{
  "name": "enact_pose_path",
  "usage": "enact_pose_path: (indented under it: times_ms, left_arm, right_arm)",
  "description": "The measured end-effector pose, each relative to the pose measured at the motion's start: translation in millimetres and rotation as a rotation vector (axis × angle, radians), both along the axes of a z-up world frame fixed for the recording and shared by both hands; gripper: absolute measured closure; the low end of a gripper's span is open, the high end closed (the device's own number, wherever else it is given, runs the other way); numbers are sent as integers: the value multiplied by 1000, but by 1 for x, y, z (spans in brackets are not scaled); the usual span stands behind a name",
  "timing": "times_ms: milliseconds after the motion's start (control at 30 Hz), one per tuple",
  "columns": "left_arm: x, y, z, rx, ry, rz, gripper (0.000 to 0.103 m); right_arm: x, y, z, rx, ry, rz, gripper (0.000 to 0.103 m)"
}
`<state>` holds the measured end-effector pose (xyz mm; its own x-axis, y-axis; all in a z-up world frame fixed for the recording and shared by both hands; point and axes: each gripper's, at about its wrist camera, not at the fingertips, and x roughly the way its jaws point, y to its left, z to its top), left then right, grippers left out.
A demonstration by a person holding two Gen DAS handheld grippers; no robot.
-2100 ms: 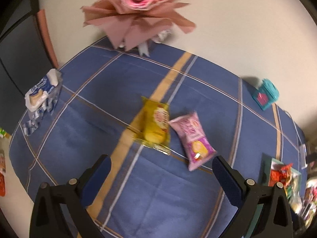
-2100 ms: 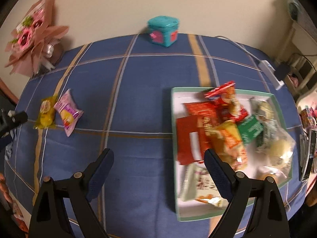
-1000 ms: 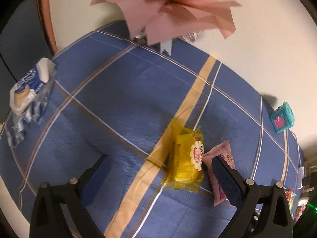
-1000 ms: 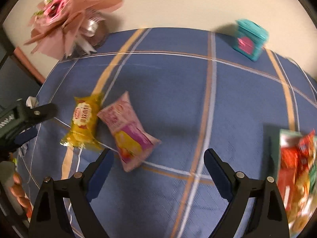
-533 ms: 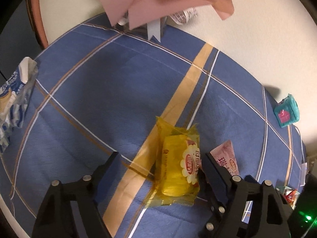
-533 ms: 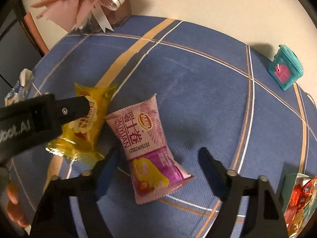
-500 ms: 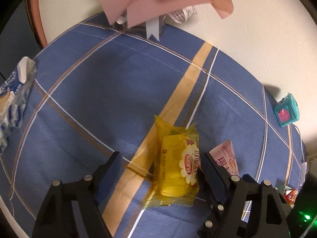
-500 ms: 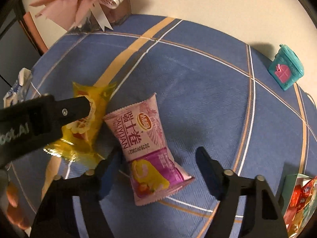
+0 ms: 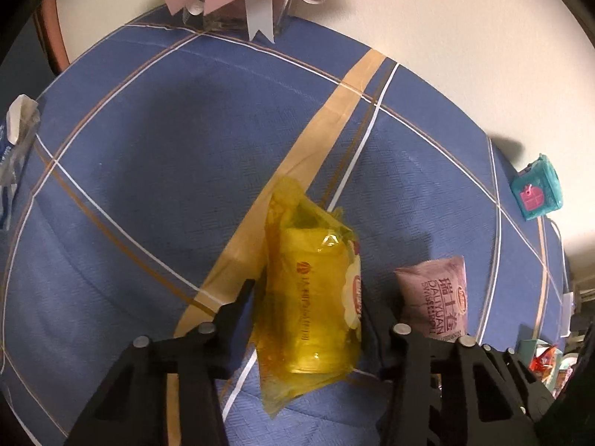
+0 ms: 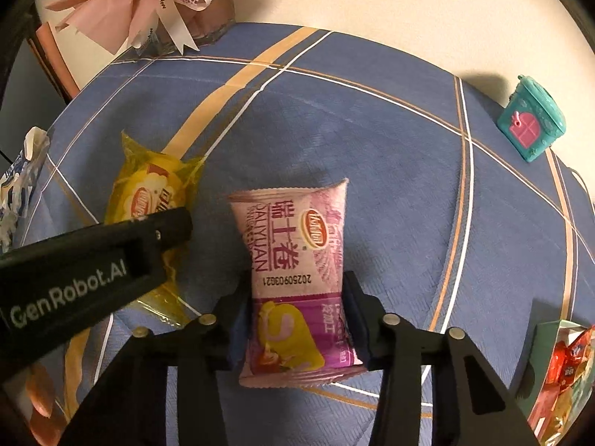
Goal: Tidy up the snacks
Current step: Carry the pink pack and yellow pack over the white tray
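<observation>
Closing, left gripper [image 9: 306, 297] fingers pinch crinkly yellow packet [image 9: 314, 297]; right gripper [image 10: 295, 293] fingers squeeze glossy pink pouch [image 10: 293, 260].

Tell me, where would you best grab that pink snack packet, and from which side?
Across its narrow width, near the lower middle, coming from above. The pink packet lies flat on the cloth, and its long side edges are free. The right gripper already straddles it there, jaws closing on both edges. The crimped ends would probably crumple and slip.

Dim warm light, soft shadows, strong fisheye bending, dark vignetted corners.
</observation>
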<state>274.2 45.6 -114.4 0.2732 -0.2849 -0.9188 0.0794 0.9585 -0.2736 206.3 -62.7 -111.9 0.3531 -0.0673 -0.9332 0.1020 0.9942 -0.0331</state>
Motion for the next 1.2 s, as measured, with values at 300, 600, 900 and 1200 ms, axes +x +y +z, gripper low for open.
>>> enact_pose_path:
  times_ms: [300,600,900,1200]
  left_arm:
    - [-7,-7,5,-12,11,-8,60]
    - [-27,-18,28,-38,-1,-25,60]
    - [-64,-40,55,-50,-17,-58,60]
    - [-112,-67,80,3,-67,-123,60]
  right_arm:
    - [-17,-18,2,-11,20,-53,61]
    - [-55,-57,4,44,36,-169,63]
    - [-103,-87,16,118,43,-262,64]
    - [-152,-105,58,166,-39,-309,64]
